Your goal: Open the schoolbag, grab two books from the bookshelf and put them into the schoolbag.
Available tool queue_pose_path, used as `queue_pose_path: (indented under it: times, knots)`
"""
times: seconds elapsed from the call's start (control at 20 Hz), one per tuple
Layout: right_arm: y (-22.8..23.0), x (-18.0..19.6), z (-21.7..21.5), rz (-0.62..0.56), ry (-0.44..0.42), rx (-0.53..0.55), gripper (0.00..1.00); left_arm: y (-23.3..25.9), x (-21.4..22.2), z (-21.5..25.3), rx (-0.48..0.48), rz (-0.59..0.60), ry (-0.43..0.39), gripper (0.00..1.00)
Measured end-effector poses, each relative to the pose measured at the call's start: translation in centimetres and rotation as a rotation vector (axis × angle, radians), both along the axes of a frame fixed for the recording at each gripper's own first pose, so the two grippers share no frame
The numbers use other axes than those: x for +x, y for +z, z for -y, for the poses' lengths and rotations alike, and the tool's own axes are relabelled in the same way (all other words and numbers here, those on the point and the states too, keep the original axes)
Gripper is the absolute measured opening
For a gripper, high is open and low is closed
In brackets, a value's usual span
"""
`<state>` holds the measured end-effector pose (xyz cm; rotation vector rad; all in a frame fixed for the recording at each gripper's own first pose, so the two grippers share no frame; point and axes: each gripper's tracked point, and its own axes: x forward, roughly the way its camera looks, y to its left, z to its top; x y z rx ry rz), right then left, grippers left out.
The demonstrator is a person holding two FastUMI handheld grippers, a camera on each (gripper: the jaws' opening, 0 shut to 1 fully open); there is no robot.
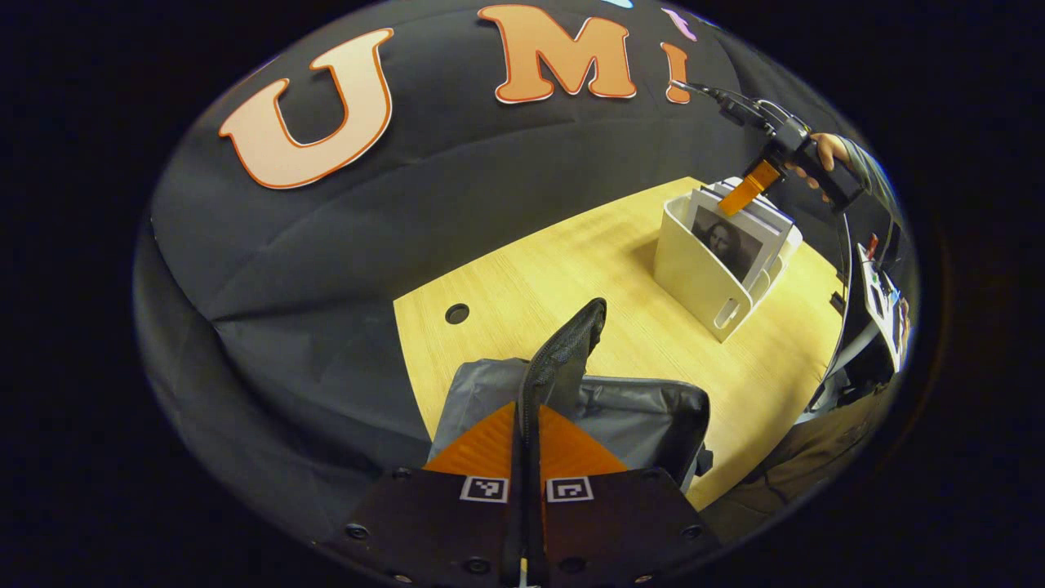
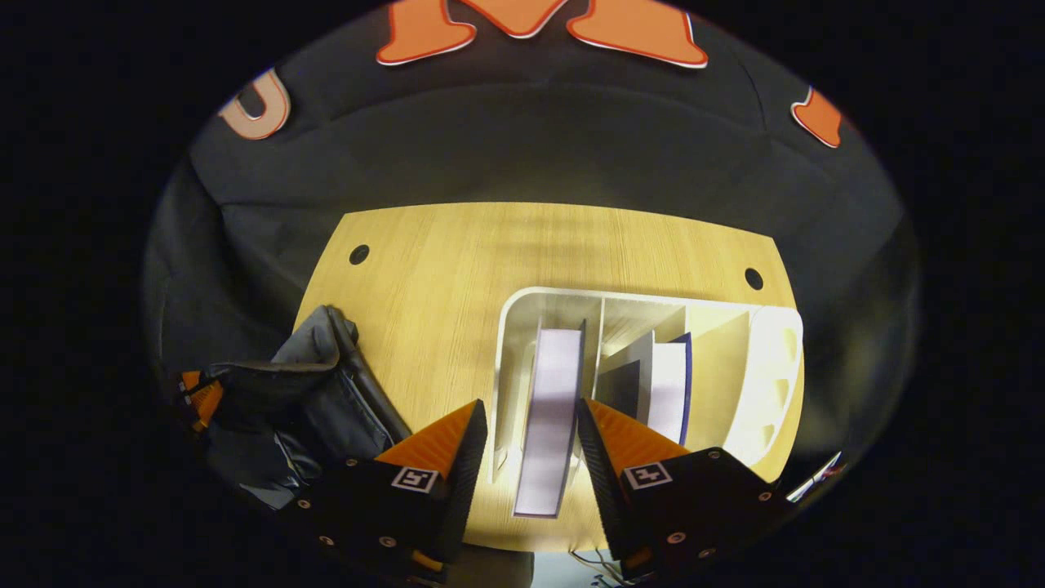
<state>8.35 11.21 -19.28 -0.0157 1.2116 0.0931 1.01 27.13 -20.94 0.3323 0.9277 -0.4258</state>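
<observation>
- My right gripper (image 2: 526,441) stands wide, straddling a book (image 2: 551,408) upright in the bookshelf (image 2: 775,367) below; closing off-centre could snag the divider.
- My left gripper (image 1: 526,441) pinches the schoolbag (image 1: 629,416) flap; slipping would drop it closed.

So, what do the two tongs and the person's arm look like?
The left tongs and right tongs look alike: wedge-shaped fingers on a dark body with screws, and a square black-and-white marker per side. Black cables leave the right tool's top; the hand on it has a grey sleeve.
</observation>
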Motion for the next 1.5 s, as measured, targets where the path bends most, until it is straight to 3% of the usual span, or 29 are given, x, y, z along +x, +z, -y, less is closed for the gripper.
queue_pose_path:
  times: [0.15, 0.25, 0.3, 0.35, 0.9, 1.05, 1.5]
  knots:
    - [-1.5, -0.4, 0.9, -0.061, -0.050, -0.020, 0.54, 0.0, -0.4, 0.3, -0.004, -0.001, 0.008, 0.03]
    - [-1.6, -0.9, 0.4, -0.089, -0.091, 0.019, 0.38, -0.1, -0.6, 0.3, 0.001, -0.001, 0.017, 0.03]
    - [-1.7, -0.9, 0.5, -0.095, -0.096, 0.020, 0.36, 0.0, -0.7, 0.5, 0.001, 0.000, 0.016, 0.03]
    - [-1.4, -1.1, 0.5, -0.096, -0.107, 0.025, 0.35, -0.1, -0.8, 0.7, 0.001, -0.001, 0.014, 0.00]
    - [7.0, -2.5, 1.5, -0.009, -0.131, 0.186, 0.31, -0.2, -2.0, 1.0, -0.005, -0.004, 0.037, 0.03]
    - [9.7, -4.3, 2.4, 0.036, -0.129, 0.214, 0.31, -0.2, -2.0, 1.0, 0.002, 0.000, 0.051, 0.00]
    - [14.0, -8.2, 2.7, 0.147, -0.136, 0.313, 0.29, -0.3, -2.5, 1.6, -0.016, 0.007, 0.085, 0.03]
